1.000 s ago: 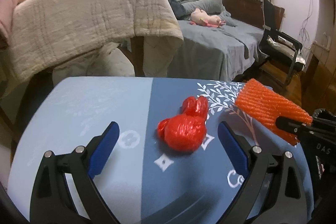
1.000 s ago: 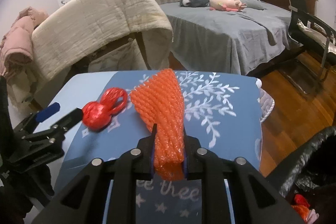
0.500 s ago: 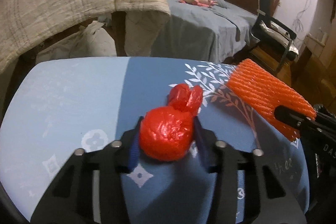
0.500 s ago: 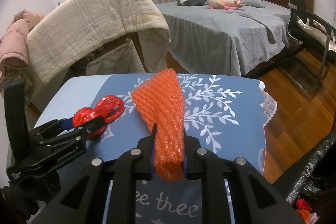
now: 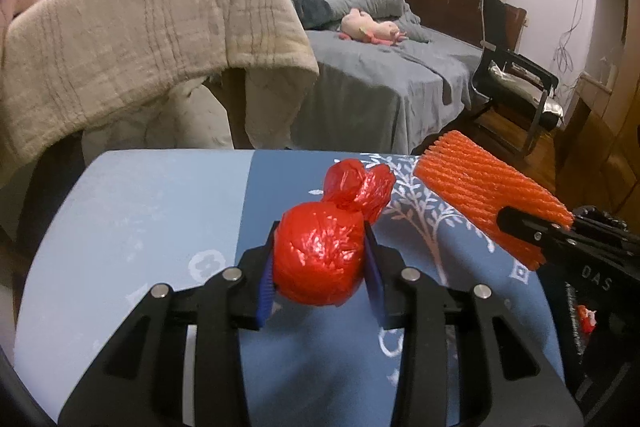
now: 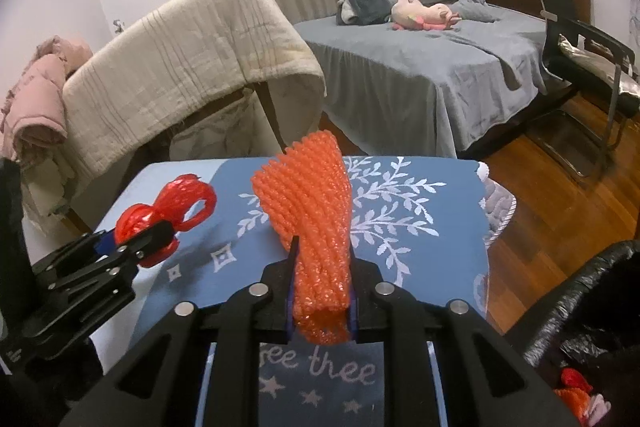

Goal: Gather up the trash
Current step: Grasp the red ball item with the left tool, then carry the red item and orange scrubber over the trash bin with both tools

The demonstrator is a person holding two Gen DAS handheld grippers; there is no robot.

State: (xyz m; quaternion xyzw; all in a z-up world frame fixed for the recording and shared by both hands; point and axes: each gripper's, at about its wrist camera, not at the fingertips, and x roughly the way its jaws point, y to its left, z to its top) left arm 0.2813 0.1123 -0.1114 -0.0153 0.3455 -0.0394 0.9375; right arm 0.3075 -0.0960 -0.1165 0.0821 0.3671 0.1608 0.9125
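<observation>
Left wrist view: two pieces of trash. One knotted red plastic bag (image 5: pixel 320 259), crinkled and round with two tied ears, sits between the closing jaws of the left gripper (image 5: pixel 320 267), just over the blue table (image 5: pixel 140 227). One ribbed orange foam net (image 6: pixel 316 223) is clenched in the right gripper (image 6: pixel 320 291), to the right.

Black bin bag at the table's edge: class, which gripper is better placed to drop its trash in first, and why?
Probably the right gripper. It is shut on the orange foam net, and the black bin bag lies just off its right side. The left gripper, closing on the knotted red plastic bag, sits farther away.
</observation>
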